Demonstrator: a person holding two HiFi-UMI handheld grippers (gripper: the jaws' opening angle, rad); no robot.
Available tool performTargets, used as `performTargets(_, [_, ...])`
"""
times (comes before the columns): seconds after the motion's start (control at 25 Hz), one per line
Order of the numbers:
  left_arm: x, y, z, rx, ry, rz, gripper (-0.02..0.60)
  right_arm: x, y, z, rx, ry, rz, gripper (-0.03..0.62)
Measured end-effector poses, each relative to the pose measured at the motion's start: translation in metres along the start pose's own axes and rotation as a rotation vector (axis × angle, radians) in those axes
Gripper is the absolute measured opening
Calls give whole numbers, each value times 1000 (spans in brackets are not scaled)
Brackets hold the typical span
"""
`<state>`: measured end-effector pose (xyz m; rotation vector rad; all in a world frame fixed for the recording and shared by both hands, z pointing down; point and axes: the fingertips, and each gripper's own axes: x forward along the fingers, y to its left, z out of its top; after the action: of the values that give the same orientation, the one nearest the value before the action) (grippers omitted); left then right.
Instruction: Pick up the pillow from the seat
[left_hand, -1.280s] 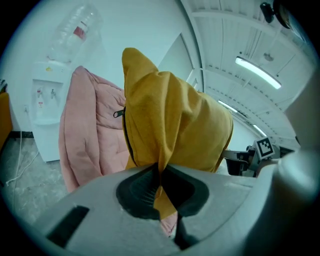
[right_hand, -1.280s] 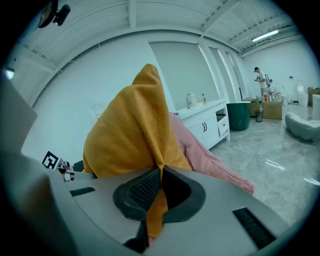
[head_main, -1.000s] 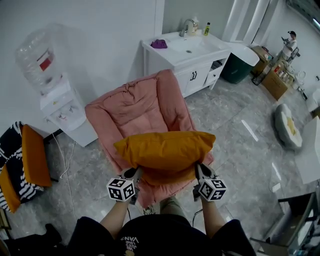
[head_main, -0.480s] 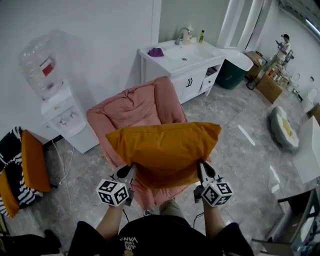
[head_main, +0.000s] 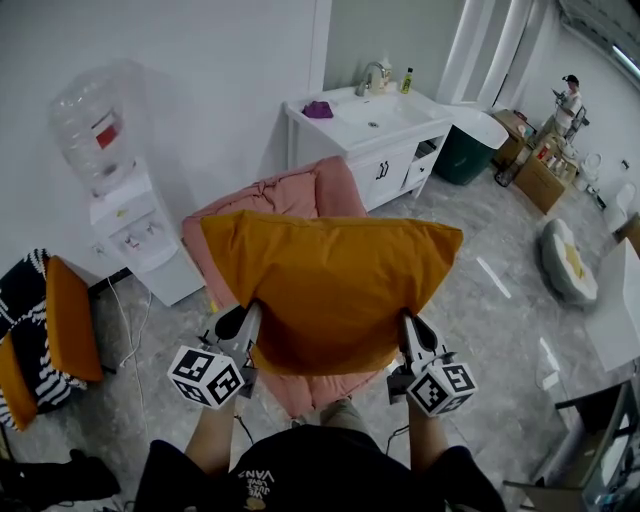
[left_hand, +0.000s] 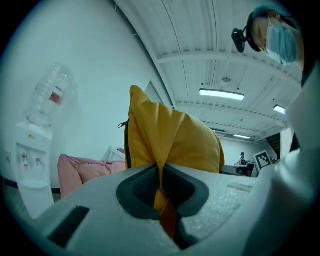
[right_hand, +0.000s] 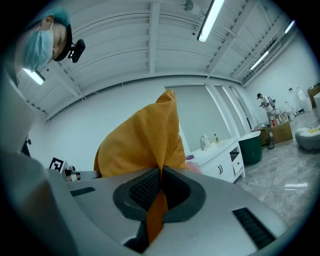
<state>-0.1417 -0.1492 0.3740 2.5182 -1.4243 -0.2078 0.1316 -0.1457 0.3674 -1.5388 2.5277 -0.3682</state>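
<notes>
A mustard-yellow pillow (head_main: 330, 285) hangs in the air in front of the pink padded seat (head_main: 285, 195), held flat-on toward the head camera. My left gripper (head_main: 246, 318) is shut on the pillow's lower left edge, and my right gripper (head_main: 408, 322) is shut on its lower right edge. In the left gripper view the pillow (left_hand: 170, 142) rises from between the closed dark pads (left_hand: 137, 192), its zipper running down the left side. In the right gripper view a fold of the yellow fabric (right_hand: 145, 140) is pinched between the pads (right_hand: 145, 190). Most of the seat is hidden behind the pillow.
A water dispenser (head_main: 115, 195) stands left of the seat against the wall. A white sink cabinet (head_main: 385, 130) is behind the seat. An orange cushion on a striped chair (head_main: 60, 320) sits at far left. A person (head_main: 570, 95) stands by boxes at far right.
Both grippers have lifted the pillow higher and tipped it upright toward the camera, so it now covers much more of the pink seat. The jaws stayed closed on it.
</notes>
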Motion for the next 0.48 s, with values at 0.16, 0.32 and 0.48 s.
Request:
performTargets(0.16, [-14, -1, 20, 29, -34, 10, 23, -1, 18, 17, -13, -35, 42, 8])
performTargets(0.32, [-24, 2, 32, 37, -63, 26, 23, 0, 33, 25, -27, -49, 74, 9])
performTargets(0.48, [-33, 6, 40, 43, -81, 40, 23, 0, 45, 28, -32, -53, 96, 9])
